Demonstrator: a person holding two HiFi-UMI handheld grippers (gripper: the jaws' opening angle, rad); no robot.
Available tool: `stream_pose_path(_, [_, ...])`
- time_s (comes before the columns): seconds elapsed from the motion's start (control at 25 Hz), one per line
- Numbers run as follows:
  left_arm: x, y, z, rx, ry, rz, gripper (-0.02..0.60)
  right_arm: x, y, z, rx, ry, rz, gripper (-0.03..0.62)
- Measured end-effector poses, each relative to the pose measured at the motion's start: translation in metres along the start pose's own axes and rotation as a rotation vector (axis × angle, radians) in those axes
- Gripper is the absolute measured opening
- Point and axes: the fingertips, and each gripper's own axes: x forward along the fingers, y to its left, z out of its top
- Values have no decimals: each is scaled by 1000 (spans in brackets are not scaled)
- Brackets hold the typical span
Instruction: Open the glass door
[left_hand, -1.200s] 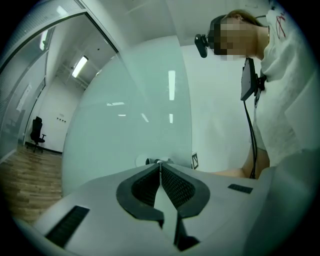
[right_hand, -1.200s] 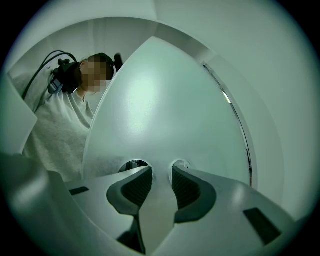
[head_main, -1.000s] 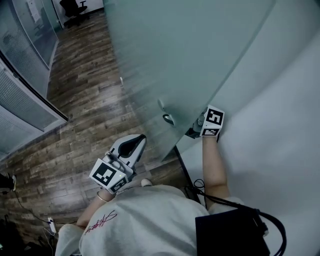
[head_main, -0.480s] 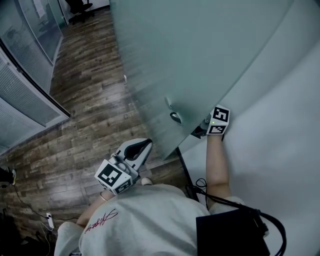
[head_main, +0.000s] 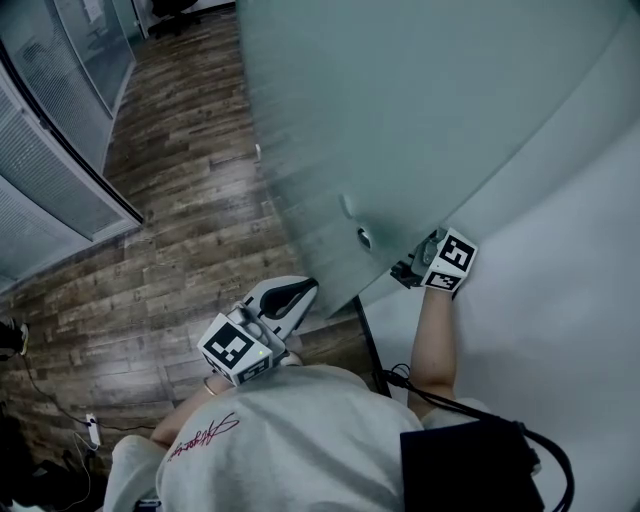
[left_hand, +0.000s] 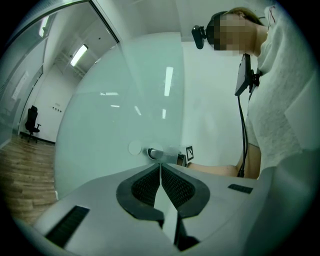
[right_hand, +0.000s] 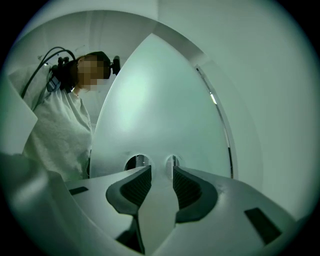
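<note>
Beyond left gripper (left_hand: 160, 165): door handle (left_hand: 156, 153).

Glass door (head_main: 420, 110), top out of frame

The person is holding the left gripper (head_main: 300, 290) low in front of the body, pointing level, its fingers (left_hand: 145, 185) pressing together on nothing. The right arm (head_main: 432, 335) is reaching forward with the bare forearm extended, carrying the right gripper (head_main: 408, 268) level. Its fingers (right_hand: 135, 187) have just been opening and are standing apart with nothing between them.
</note>
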Motion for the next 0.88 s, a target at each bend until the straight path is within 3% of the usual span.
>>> stream_pose_path(0.08, [-2,2,1,2,-12,7,23,-11,-1,-3,-28,-3,-101,134])
stream_pose_path(0.2, [-5,8,2,2,-28,18,23,-29,5,-15,-17,-19,-221,63])
stream_pose_path(0.44, [-15,9,3,10,-38,-6,25,-55,41,-33,65,-30,-375,32])
stream_pose_path(0.64, [-28,14,0,-8,-22,-16,25,-59,55,-30,97,-24,-449,21])
stream_pose_path(0.88, [-59,20,1,-15,-18,-25,25,-69,68,-20,73,-63,-575,18])
